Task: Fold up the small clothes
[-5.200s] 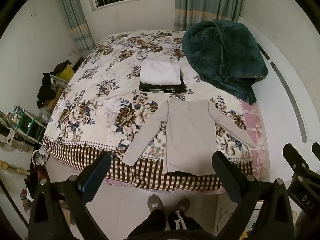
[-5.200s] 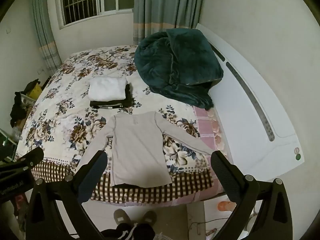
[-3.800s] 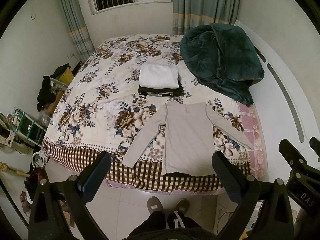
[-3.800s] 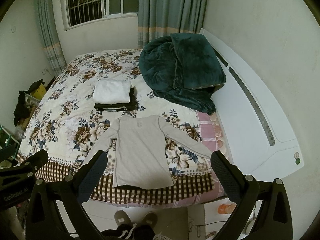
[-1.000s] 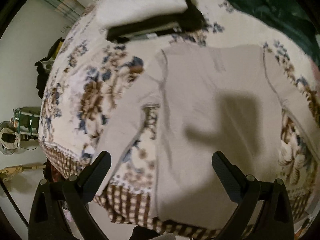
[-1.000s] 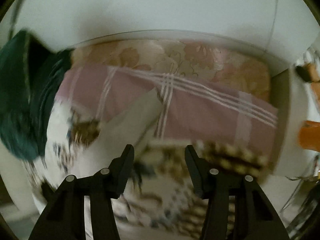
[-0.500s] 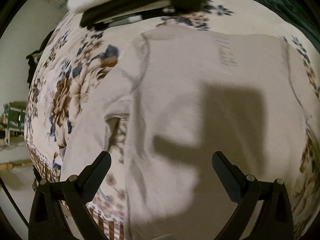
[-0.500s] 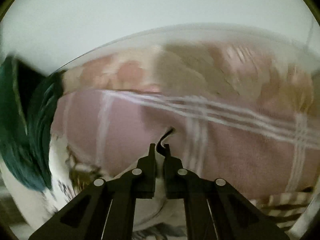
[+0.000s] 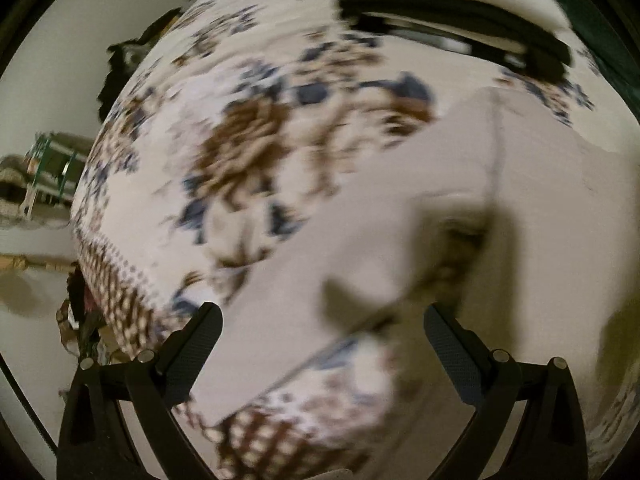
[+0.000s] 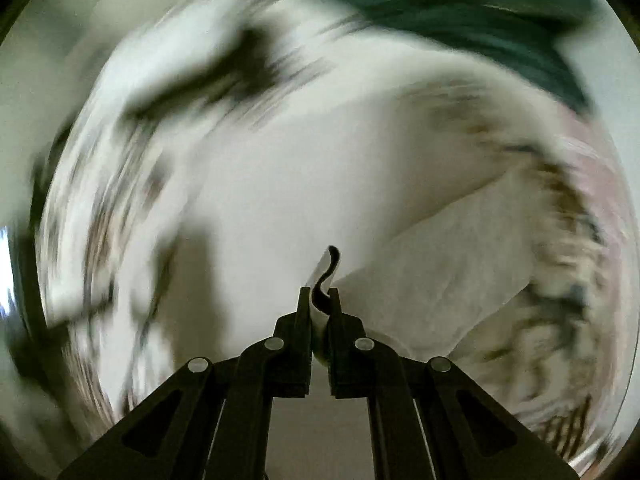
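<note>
The right claw [image 10: 320, 300] is pressed together, pinching a sleeve cuff of the grey long-sleeved shirt [image 9: 520, 200], which lies on the floral bedspread [image 9: 240, 140]. The left claw [image 9: 322, 328] is spread wide above the shirt's other sleeve, near the bedspread's checked border.

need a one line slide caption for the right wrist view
Right gripper shut on the cuff of the grey long-sleeve shirt, sleeve lifted over the floral bedspread, view motion-blurred.

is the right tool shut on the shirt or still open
Shut. The right tool has its fingers nearly together, pinching an edge of the beige long-sleeve shirt, which curls up between the tips.
</note>
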